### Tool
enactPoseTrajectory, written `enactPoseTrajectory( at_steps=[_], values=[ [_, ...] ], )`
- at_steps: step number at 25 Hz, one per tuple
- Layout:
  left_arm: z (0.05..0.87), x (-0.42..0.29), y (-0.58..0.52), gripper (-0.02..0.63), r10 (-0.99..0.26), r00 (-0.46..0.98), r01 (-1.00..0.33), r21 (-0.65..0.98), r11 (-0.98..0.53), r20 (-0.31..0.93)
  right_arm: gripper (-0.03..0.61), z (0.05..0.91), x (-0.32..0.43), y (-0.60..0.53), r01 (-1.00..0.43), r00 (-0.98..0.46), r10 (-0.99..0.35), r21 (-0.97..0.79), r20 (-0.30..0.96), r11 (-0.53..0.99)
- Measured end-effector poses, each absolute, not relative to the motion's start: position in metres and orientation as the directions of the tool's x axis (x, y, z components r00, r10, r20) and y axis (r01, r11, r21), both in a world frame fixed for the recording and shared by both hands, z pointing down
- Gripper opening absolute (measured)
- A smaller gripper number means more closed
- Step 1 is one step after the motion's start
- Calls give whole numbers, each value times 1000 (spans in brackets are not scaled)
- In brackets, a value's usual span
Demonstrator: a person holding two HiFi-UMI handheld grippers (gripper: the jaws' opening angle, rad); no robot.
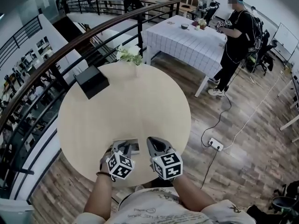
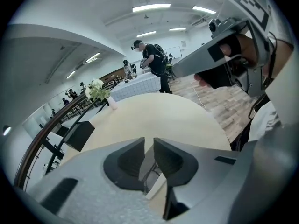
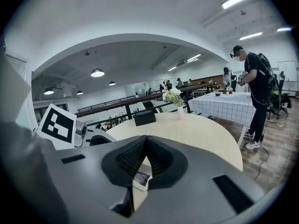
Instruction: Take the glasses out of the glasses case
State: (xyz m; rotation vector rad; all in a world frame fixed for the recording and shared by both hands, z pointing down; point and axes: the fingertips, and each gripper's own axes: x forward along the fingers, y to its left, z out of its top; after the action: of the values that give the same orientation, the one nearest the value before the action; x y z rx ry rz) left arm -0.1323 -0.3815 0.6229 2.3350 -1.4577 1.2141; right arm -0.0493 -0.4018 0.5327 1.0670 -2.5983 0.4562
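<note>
The glasses case (image 1: 134, 146), a small open box with a pale rim, lies at the near edge of the round table (image 1: 140, 101), between my two grippers. My left gripper (image 1: 123, 147) hangs over its left part, jaws a narrow gap apart with nothing between them. Through that gap in the left gripper view (image 2: 149, 142) I see the case's white edge (image 2: 157, 186) and thin dark glasses arms (image 2: 152, 172). My right gripper (image 1: 153, 142) is just right of the case, shut and empty. In the right gripper view (image 3: 145, 138) the case (image 3: 142, 187) shows below the jaws with something dark inside.
A black box (image 1: 92, 80) stands at the table's far left, and a vase of white flowers (image 1: 131, 55) at its far edge. Behind is a dark railing (image 1: 56, 59). A person (image 1: 236, 36) stands by a checked-cloth table (image 1: 187, 38). A cable and power strip (image 1: 216, 144) lie on the floor.
</note>
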Motion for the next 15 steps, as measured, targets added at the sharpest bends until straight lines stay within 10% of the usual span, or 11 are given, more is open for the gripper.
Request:
enactPoseTrajectory(
  at_steps=[15],
  values=[
    [707,-147,-381,81,-505,165,-608,-316,-728,847,15,560,-39,-415,-723,-667,-597,-194,445,663]
  ],
)
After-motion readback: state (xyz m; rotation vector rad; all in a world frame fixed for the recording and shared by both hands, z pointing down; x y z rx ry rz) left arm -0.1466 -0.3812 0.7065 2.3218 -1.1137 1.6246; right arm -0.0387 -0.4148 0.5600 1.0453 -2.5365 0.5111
